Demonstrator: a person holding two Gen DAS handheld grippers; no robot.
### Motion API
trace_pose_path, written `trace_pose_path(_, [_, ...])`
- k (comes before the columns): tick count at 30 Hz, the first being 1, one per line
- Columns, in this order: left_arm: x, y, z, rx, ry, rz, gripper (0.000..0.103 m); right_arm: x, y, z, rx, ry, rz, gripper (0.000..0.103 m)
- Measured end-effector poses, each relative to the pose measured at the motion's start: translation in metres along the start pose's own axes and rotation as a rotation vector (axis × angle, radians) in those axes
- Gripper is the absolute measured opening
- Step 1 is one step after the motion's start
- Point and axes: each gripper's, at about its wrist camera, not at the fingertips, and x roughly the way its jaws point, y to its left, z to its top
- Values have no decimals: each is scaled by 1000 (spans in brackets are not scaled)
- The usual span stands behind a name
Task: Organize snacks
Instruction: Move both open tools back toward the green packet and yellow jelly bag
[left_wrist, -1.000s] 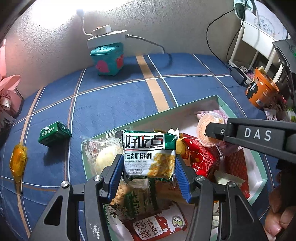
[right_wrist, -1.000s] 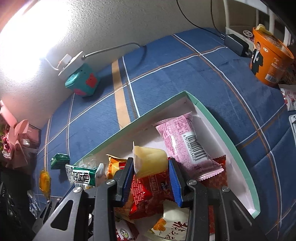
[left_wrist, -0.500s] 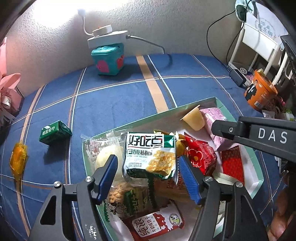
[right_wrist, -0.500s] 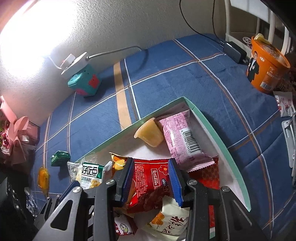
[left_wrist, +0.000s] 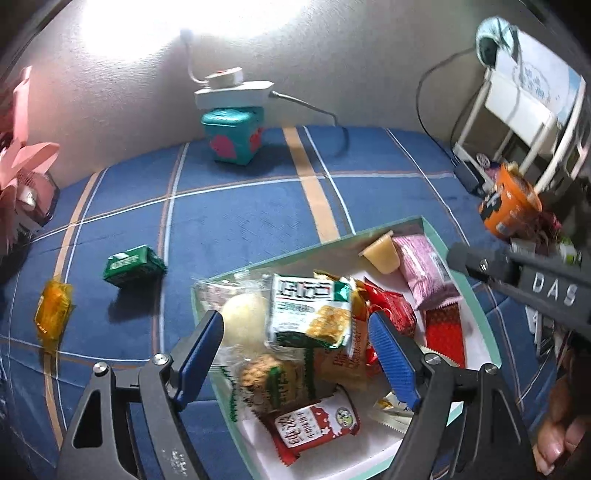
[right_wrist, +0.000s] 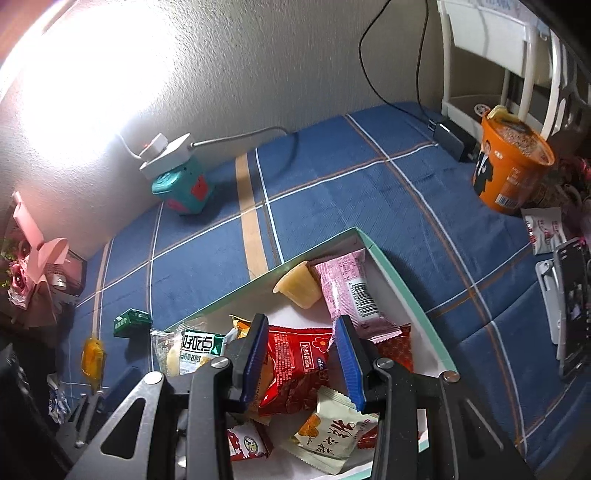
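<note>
A white box with a teal rim lies on the blue checked cloth, filled with several snack packets. My left gripper hovers over its near left part with its jaws opening wide. The green-and-white cracker packet lies loose below them, and the pads do not touch it. My right gripper hangs above a red packet; its pads stand close together with nothing between them. A yellow jelly cup lies on its side at the box's far corner beside a pink packet.
On the cloth left of the box lie a small green packet and an orange candy. A teal cube with a power strip stands by the wall. An orange noodle cup and a white rack are at the right, pink flowers at the left.
My left jaws spread and let go of the cracker packet, which dropped into the box. Both grippers rose. The jelly cup, earlier between the right pads, now lies at the far corner.
</note>
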Motion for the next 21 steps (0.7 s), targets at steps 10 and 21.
trace_pose_path(10, [-13, 76, 2, -178, -26, 186, 82, 3, 10, -7, -44, 23, -20, 41])
trace_pose_path(21, [-14, 124, -5, -293, -1, 235, 82, 14, 44, -22, -141, 59, -20, 41])
